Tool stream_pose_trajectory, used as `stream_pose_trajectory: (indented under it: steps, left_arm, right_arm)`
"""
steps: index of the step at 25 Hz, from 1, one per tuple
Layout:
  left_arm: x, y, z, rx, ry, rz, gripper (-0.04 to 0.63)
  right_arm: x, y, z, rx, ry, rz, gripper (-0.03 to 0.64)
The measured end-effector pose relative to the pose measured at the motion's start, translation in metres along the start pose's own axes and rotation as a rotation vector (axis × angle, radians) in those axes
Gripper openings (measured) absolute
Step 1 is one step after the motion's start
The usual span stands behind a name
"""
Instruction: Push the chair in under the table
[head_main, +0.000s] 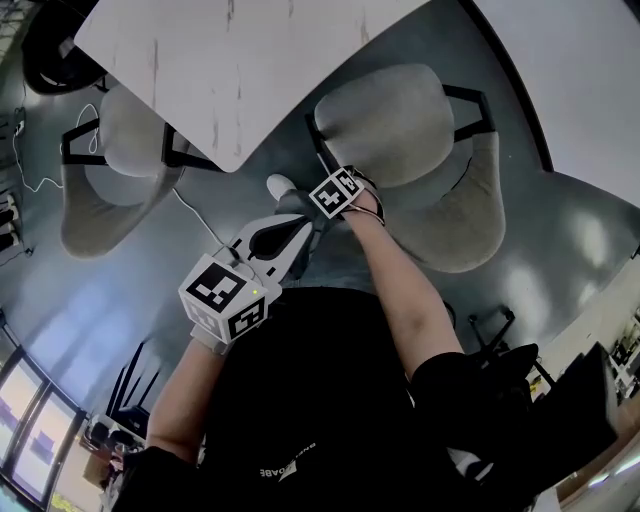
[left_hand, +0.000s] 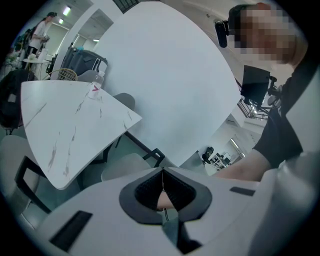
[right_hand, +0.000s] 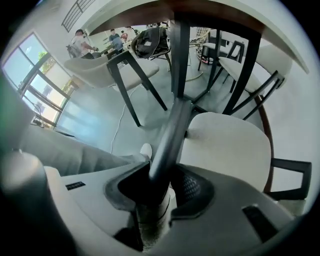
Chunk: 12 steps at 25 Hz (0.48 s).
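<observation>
A grey padded chair (head_main: 400, 120) with a black frame stands at the corner of the white marble-topped table (head_main: 250, 60), with most of its seat out from under the top. My right gripper (head_main: 328, 172) points steeply down and is shut on the chair's black arm bar (right_hand: 172, 135), which runs up between its jaws. The chair's seat (right_hand: 225, 145) lies just beyond, under the table's underside (right_hand: 210, 15). My left gripper (head_main: 303, 232) hangs close to my body with nothing in it. In its own view the left gripper (left_hand: 162, 180) is shut, facing the table (left_hand: 65, 130).
A second grey chair (head_main: 120, 140) stands at the table's left side. My white shoe (head_main: 280, 185) rests on the grey floor by the held chair. A white cable (head_main: 195, 215) trails across the floor. A large white curved surface (head_main: 580, 80) borders the right.
</observation>
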<state>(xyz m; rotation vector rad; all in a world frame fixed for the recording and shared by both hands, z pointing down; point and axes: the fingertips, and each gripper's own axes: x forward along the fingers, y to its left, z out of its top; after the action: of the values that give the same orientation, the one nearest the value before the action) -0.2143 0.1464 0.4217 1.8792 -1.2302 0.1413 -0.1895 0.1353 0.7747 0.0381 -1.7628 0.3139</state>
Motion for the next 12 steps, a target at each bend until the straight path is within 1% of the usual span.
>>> stream_pose_trajectory:
  steps: [2,5,8,9,10,11,12]
  left_arm:
    - [-0.006,0.0,0.0,0.001,-0.003,0.008,0.0]
    - [-0.015,0.004,-0.003,-0.005,-0.009,0.022,0.0]
    - [-0.02,0.007,-0.001,0.0,-0.012,0.028,0.0]
    - [-0.02,0.007,0.0,0.005,-0.011,0.025,0.0]
    - [-0.019,0.006,0.001,0.014,-0.008,0.02,0.0]
    - [-0.017,0.004,0.001,0.026,-0.001,0.011,0.0]
    - [-0.014,0.002,0.001,0.04,0.009,-0.001,0.0]
  right_arm:
    - [0.001,0.0,0.013,0.017,0.003,-0.002,0.124]
    - [0.0,-0.001,0.019,0.064,-0.001,0.004,0.124]
    - [-0.004,-0.003,0.026,0.12,-0.069,0.011,0.126]
    - [-0.006,-0.005,0.027,0.15,-0.097,0.012,0.16]
    - [-0.008,-0.009,0.028,0.189,-0.125,0.015,0.243]
    - [-0.012,-0.014,0.027,0.236,-0.153,0.023,0.307]
    - [-0.018,-0.02,0.025,0.283,-0.18,0.035,0.343]
